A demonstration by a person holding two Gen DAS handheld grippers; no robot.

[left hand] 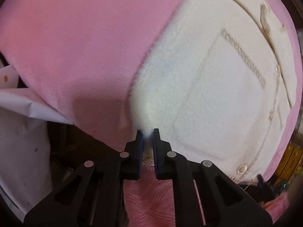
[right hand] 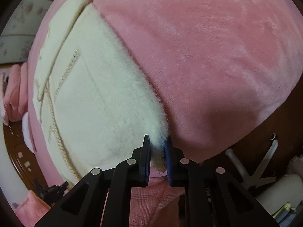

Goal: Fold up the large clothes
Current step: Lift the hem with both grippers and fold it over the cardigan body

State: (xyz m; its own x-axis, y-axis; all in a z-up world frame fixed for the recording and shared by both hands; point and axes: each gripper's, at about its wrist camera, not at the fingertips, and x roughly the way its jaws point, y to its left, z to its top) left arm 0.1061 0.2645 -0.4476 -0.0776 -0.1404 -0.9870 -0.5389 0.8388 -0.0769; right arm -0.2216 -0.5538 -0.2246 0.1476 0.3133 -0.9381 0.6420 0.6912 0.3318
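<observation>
Garment: a cream fleece coat (left hand: 208,87) lay flat on a pink blanket (left hand: 75,47), pocket and gold trim facing up.
Feel: it looked soft, thick and limp, likely to sag and drag when lifted; the pile seemed grippy rather than slippery.
Left gripper (left hand: 147,132): fingers pinched the fluffy hem corner.
Right gripper (right hand: 158,140): fingers pinched the other hem corner.
Hold: the hem corners seemed the right places, clear of the trim and buttons.

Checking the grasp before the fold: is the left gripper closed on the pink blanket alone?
No, the left gripper pinches the fluffy corner of the white garment.
</observation>
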